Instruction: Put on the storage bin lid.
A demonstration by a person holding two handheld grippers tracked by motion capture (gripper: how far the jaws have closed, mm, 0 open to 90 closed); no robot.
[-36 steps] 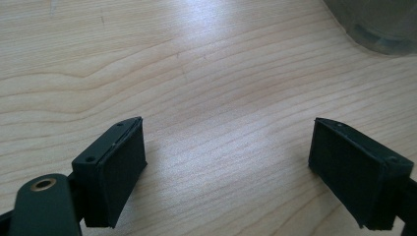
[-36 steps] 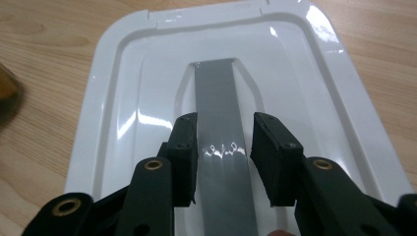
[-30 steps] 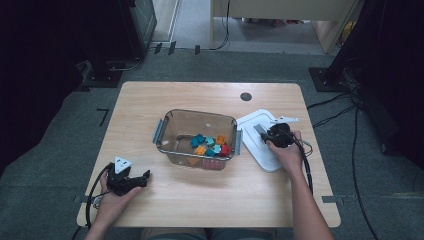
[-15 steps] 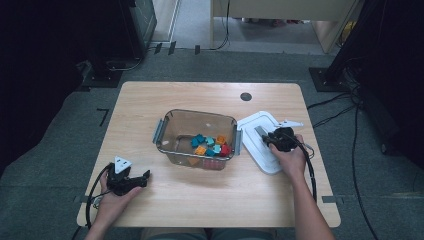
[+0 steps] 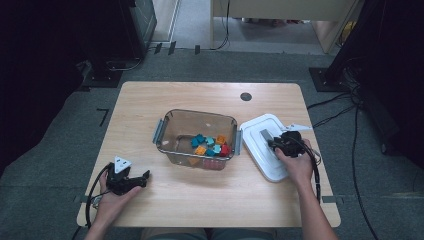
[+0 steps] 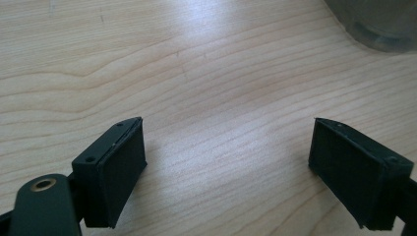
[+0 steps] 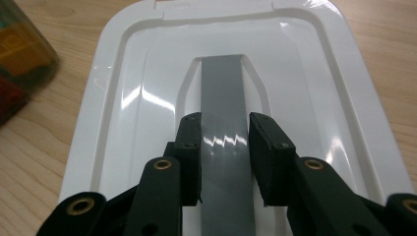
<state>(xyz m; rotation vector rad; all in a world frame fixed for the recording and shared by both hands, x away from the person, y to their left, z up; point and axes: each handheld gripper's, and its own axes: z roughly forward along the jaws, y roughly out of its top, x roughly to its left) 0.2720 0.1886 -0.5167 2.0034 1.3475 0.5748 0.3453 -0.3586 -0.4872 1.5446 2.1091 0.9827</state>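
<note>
White plastic forms the container lid (image 5: pixel 265 147), which is laid flat on the worktop (image 5: pixel 210 95) near its right edge, just beside the right side of a clear plastic container (image 5: pixel 196 137). A raised grey handle strip (image 7: pixel 222 128) is seen running down the middle of the lid in the right gripper view. The right gripper (image 5: pixel 278 144) is held over the lid by the person's right hand (image 5: pixel 295 167), and its two black jaws are set closely on either side of the grey strip, one on each flank; the pads are seen at or against the strip's sides, so the jaws are narrowed around the handle, though no lifting of the lid off the worktop can be made out. The clear container is placed at the middle of the worktop and small coloured blocks (image 5: pixel 210 145) in teal, orange and red are gathered in its near right part. The left gripper (image 5: pixel 142 177) is rested on the worktop near the front left corner, held by the left hand (image 5: pixel 112 197); in the left gripper view its jaws are spread wide with nothing between them but bare wood, and a corner of the clear container is glimpsed at the top right. A small dark round cap (image 5: pixel 245 96) is set in the worktop near the far edge.
</note>
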